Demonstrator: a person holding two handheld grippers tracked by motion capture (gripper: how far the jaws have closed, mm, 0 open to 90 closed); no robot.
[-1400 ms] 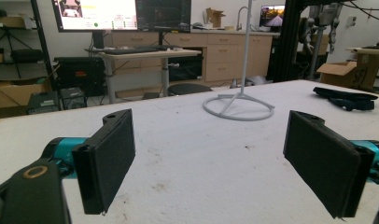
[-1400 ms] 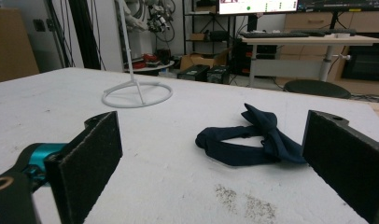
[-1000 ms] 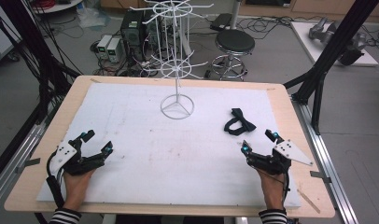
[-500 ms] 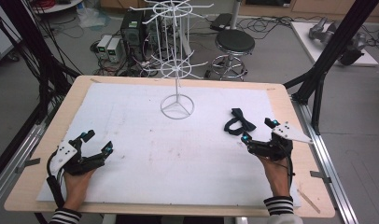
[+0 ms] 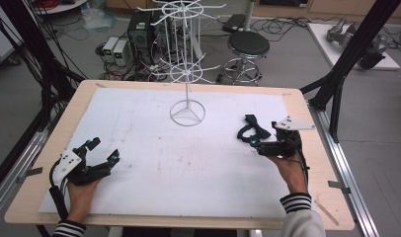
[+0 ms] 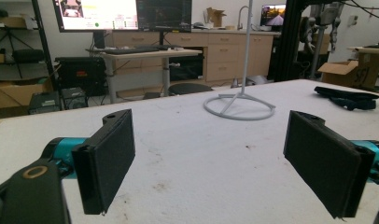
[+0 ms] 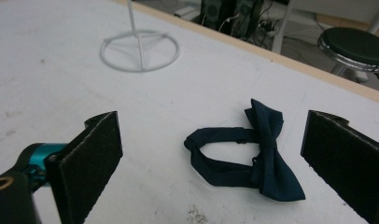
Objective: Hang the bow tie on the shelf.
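Fabric is what the right gripper (image 5: 260, 142) has in front of it: a dark navy bow tie (image 7: 253, 154) lying flat on the white sheet that covers the desk (image 5: 297, 98), toward its right side and well apart from the white wire display stand (image 5: 187, 112) at the middle. In the right gripper view the tie sits between the two spread fingers (image 7: 92, 154), a little ahead of them, with nothing pinched. Its neck band curls into a loose loop on one side and the bow itself fans out on the other.

Judging by its look, the tie is very light and soft. It should crumple and droop rather than hold its shape, and the band will likely dangle once lifted. Its cloth gives good friction against the foam pads, so slipping seems a small risk; snagging the loop on a finger is the likelier nuisance. The best hold looks to be the central knot of the bow, where the layers are thickest and firmest. A pinch on a wing or on the band would probably let the rest swing and twist.

The left gripper (image 5: 97, 154) rests at the near left of the desk, well away from the tie, its fingers (image 6: 108, 158) wide apart on nothing.
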